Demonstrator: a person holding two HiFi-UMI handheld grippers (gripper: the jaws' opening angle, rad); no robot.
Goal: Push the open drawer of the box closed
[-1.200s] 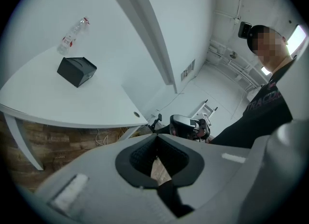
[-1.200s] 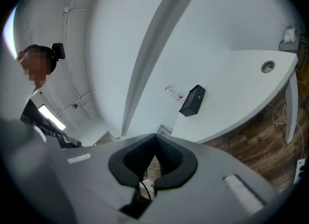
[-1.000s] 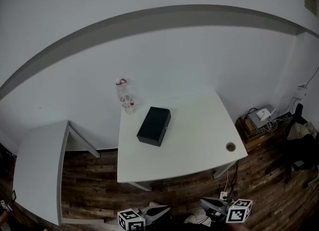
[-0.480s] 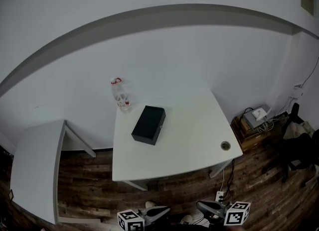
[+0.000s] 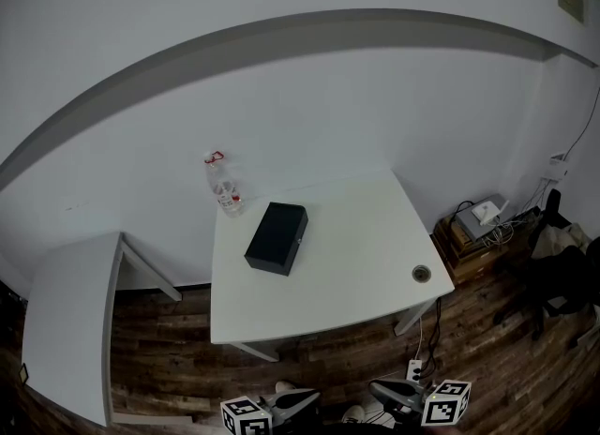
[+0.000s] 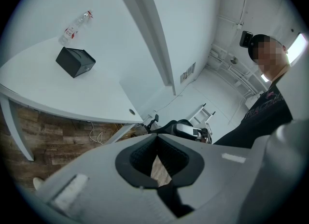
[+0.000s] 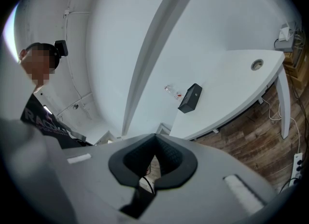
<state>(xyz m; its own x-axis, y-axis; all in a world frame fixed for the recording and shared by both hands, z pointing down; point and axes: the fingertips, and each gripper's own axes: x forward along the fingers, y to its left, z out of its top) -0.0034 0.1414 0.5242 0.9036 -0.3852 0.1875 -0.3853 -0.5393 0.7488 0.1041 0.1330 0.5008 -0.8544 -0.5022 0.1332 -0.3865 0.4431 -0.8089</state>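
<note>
A black box point(image 5: 277, 237) lies on the white table point(image 5: 356, 264), near its back left part. From this distance I cannot tell how its drawer stands. Both grippers hang low at the bottom edge of the head view, over the wooden floor and well short of the table. My left gripper point(image 5: 312, 394) is shut with nothing in it, and so is my right gripper point(image 5: 377, 387). The left gripper view has the box point(image 6: 75, 61) far off beyond the shut jaws point(image 6: 155, 138). In the right gripper view the box point(image 7: 190, 97) is equally distant past its jaws point(image 7: 155, 138).
A clear plastic bottle point(image 5: 221, 185) with a red cap stands behind the box by the wall. The table has a cable hole point(image 5: 421, 274) near its right front. A second white table point(image 5: 70, 321) is at the left. Devices and cables point(image 5: 478, 222) and a power strip point(image 5: 414, 369) sit at the right.
The head view has shifted, so the table and box sit a little further left and higher in the picture. Both grippers stay low and shut.
</note>
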